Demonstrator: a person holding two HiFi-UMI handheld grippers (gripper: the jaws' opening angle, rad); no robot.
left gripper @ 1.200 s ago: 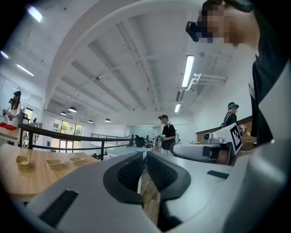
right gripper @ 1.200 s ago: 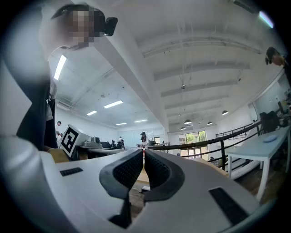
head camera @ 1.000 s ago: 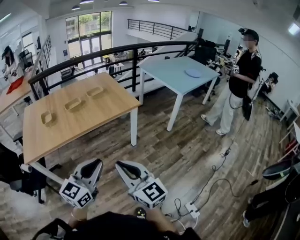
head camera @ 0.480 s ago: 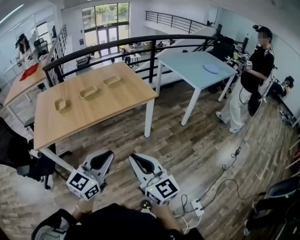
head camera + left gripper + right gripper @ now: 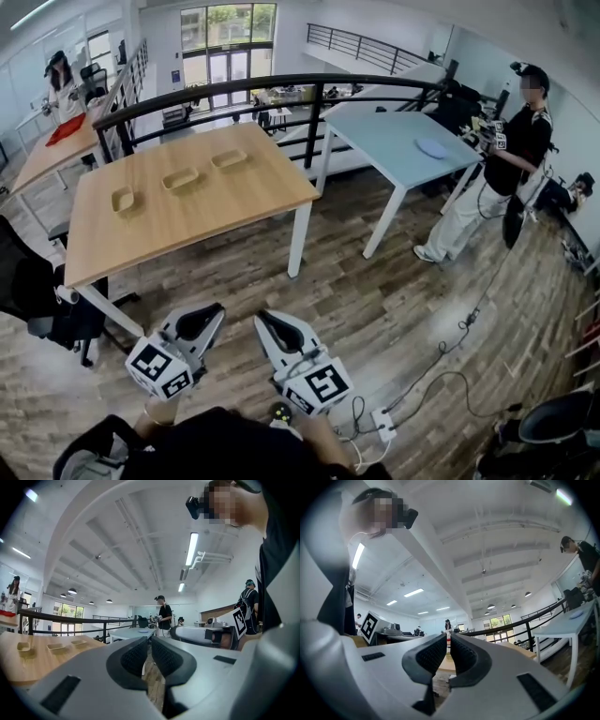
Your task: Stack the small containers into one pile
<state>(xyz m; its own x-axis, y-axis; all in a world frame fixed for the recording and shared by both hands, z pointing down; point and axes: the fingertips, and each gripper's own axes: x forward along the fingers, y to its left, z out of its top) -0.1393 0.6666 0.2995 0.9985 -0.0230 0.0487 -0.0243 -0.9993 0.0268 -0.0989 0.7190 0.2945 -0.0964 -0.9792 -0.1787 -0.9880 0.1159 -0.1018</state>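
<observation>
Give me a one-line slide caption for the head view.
Shut, empty left tongs and right tongs over the floor; three small containers lie apart on the wooden table.

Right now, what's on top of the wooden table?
In a row, unstacked: left container, middle container, right container. Wooden table otherwise bare, nothing hidden; container insides too small to tell.

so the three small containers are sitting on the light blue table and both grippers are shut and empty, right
Not quite. The three small containers sit in a row on the wooden table, not the light blue table, as the head view shows. The rest holds: the left gripper and right gripper are both shut and empty.
</observation>
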